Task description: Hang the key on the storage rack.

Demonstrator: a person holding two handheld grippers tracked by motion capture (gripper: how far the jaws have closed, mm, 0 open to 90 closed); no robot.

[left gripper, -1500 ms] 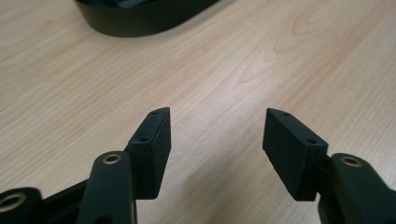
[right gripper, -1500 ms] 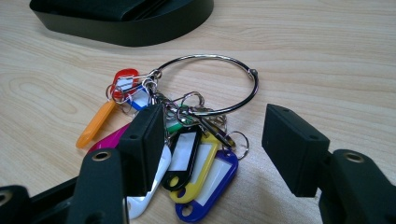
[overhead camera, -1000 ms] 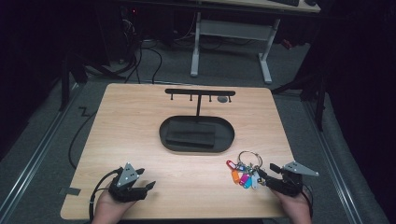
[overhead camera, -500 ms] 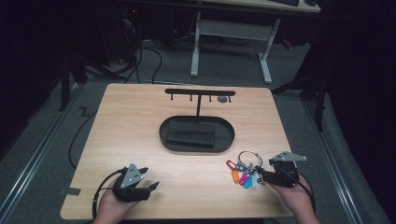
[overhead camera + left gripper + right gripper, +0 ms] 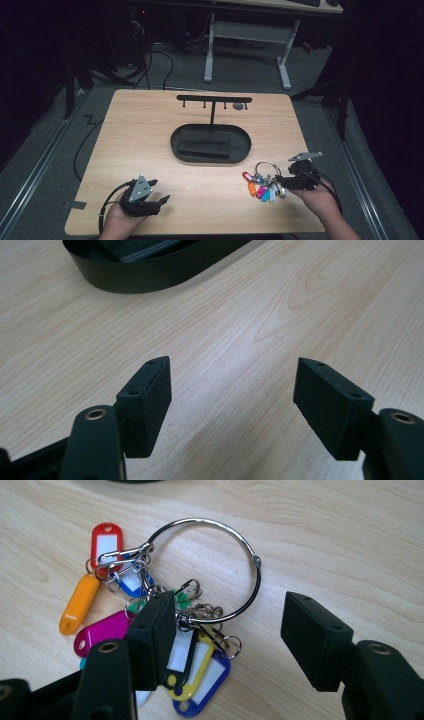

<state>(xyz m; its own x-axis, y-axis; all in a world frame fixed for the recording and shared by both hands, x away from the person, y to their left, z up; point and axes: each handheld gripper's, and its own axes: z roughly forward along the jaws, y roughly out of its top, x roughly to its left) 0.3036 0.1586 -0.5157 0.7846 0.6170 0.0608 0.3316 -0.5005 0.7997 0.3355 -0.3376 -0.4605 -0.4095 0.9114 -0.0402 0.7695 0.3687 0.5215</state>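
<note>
A bunch of keys with coloured plastic tags (image 5: 261, 188) on a big metal ring (image 5: 264, 166) lies on the wooden table (image 5: 150, 130) at the front right. My right gripper (image 5: 281, 183) is open right beside it, pointing left. In the right gripper view the ring (image 5: 256, 561) has its lower arc between the jaws of that gripper (image 5: 230, 640), and the left jaw hangs over the tags (image 5: 100, 630). My left gripper (image 5: 160, 192) rests open at the front left, over bare wood, with nothing between its fingers (image 5: 232, 405).
A black oval tray (image 5: 176, 146) sits mid-table with a dark flat block inside; its rim (image 5: 150, 282) is ahead in the left gripper view. Behind it stands a black T-shaped hook rack (image 5: 214, 99). Cables and a white desk frame (image 5: 210, 45) lie beyond the table.
My right gripper has edged forward and left, closer onto the key ring. The left gripper has shifted slightly right. The keys have not moved.
</note>
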